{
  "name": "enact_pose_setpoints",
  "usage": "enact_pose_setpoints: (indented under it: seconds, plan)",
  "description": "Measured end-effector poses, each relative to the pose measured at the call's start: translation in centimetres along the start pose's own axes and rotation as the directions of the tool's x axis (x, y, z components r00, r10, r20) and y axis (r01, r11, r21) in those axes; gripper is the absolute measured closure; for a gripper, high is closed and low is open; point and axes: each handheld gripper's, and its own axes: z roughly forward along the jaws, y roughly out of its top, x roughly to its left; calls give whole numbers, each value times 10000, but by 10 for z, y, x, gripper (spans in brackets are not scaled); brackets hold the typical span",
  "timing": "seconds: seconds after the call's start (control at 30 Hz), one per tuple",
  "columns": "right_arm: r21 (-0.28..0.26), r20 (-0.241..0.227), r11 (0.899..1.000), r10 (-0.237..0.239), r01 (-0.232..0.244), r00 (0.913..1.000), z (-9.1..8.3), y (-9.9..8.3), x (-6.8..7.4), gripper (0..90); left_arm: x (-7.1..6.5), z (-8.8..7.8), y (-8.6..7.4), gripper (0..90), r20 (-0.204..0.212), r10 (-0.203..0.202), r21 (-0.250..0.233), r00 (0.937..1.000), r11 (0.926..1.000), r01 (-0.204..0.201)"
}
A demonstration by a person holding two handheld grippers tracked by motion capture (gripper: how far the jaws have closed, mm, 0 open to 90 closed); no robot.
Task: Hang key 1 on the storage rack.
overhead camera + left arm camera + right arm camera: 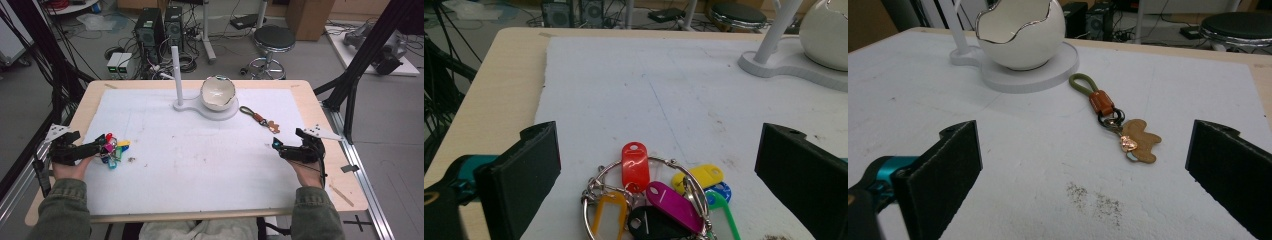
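Left gripper (95,148) seen at the left edge of the high view, held low over the white mat (200,165), jaws spread wide apart with nothing pinched. Bunch of coloured key tags (112,148) lay on the mat just ahead of its tips; in the left gripper view the same bunch (659,202) sat at bottom centre between the two black jaws, touched by neither. Red tag (635,166) uppermost there, with magenta tag (673,205) and yellow tag (699,176) to its lower right, all strung on a metal ring (596,180).

Right gripper (276,146) placed right of centre in the high view, also low over the mat, jaws likewise standing apart and empty. Brown keychain (260,120) rested on the mat above and left of it, well short of the tips; in the right gripper view (1115,122) found right of centre, its green loop pointing to the upper left.

White egg-shaped bowl (218,92) stood on a white stand (220,112) at upper centre, with an upright white post (176,75) just to its left.
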Motion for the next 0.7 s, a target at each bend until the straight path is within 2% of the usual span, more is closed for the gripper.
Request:
enact_pose_setpoints:
  seconds: [0.33,0.5,0.7]
  plan:
    - [95,-1,10000,10,-10,10000,1,0,1,7,-1,0,0,49,107,-12,64,9999,10000,11]
    - [322,145,9989,-340,335,9993,7,5,-1,7,-3,1,-1,48,83,38,134,10000,9999,-40]
    - [452,183,9989,-152,144,9997,12,14,-3,7,-4,0,-2,49,31,115,162,9999,9998,-115]
